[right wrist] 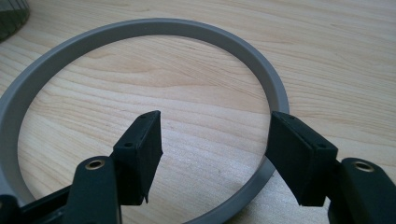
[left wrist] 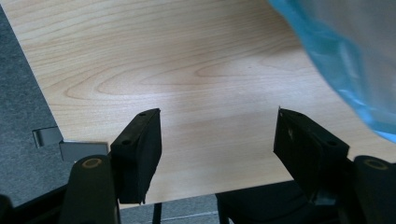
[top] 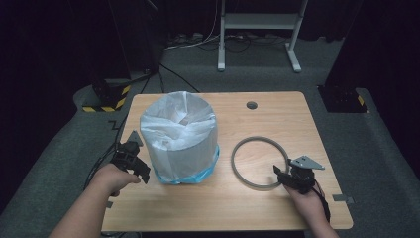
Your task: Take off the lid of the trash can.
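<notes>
Between right tongs [right wrist: 215, 154]: grey ring [right wrist: 271, 84], wood grain.

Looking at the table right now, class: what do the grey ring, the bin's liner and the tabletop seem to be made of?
Grey ring: probably matte plastic; smooth, even colour, dull sheen. Bin's liner: thin translucent plastic film, crinkled, blue-tinted at the base. Tabletop: light wood or wood-look laminate; visible grain, smooth finish.
</notes>
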